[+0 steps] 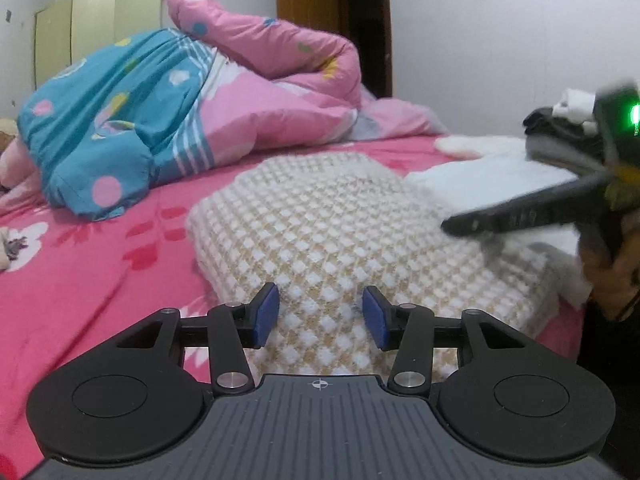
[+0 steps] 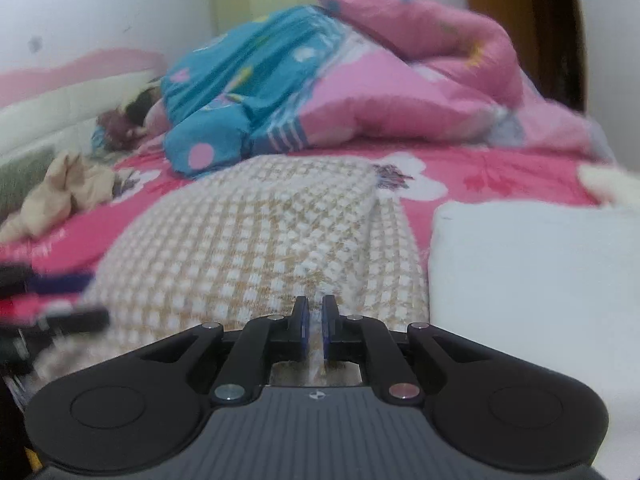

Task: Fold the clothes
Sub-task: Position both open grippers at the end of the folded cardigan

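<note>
A folded beige-and-white checked knit garment (image 1: 320, 232) lies flat on the pink floral bedsheet (image 1: 100, 280), just beside a folded white cloth (image 2: 532, 272). The left gripper (image 1: 320, 316) hovers over its near edge, fingers spread apart. The right gripper (image 2: 314, 330) has its pads nearly together, pinching a fold of the knit.

I see a pink and blue quilt (image 1: 192, 92) heaped at the far side of the pink floral bedsheet (image 1: 80, 292). Behind it stands a pale wardrobe (image 1: 96, 28) and a brown door (image 1: 332, 12). A beige crumpled cloth (image 2: 64, 188) lies near the headboard (image 2: 52, 116).
</note>
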A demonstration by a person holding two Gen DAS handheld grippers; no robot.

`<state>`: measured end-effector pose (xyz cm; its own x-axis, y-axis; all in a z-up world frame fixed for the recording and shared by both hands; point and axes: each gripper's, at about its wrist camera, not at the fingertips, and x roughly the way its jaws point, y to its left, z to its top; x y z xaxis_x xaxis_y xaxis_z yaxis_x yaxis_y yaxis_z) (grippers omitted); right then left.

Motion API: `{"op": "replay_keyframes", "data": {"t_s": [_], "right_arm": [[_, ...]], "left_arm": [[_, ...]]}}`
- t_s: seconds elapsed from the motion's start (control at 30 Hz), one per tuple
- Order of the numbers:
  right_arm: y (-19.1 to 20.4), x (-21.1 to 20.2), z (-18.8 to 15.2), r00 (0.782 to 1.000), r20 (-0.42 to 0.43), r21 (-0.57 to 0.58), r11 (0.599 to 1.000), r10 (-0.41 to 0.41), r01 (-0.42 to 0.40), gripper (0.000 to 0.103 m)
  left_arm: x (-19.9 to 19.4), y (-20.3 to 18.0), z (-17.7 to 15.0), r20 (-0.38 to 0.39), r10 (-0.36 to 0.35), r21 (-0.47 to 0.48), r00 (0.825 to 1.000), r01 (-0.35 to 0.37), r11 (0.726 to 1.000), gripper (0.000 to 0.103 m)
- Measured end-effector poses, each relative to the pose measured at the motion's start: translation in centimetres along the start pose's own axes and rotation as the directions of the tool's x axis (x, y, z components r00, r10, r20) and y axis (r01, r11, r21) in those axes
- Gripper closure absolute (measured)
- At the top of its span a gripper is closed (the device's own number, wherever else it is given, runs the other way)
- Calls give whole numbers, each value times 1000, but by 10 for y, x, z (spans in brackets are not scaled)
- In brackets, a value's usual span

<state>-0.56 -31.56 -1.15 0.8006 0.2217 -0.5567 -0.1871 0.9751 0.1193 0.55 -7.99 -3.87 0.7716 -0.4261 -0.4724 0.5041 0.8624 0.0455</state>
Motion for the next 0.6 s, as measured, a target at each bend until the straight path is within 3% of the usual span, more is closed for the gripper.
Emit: {"op": "replay_keyframes", "data": {"t_s": [0.17, 0.33, 0.6], "right_arm": [[6, -12, -13, 1000, -8, 2, 1000, -3, 3, 97], [13, -27, -21, 1000, 3, 17, 1000, 14, -14, 98], [26, -44, -37, 998, 18, 30, 998, 63, -63, 97]], "left_arm": [[3, 1, 10, -71, 30, -33, 997, -32, 999, 56], [7, -11, 16, -116, 83, -6, 990, -84, 996, 53], [6, -12, 18, -136, 106, -20, 985, -110, 994, 51]]}}
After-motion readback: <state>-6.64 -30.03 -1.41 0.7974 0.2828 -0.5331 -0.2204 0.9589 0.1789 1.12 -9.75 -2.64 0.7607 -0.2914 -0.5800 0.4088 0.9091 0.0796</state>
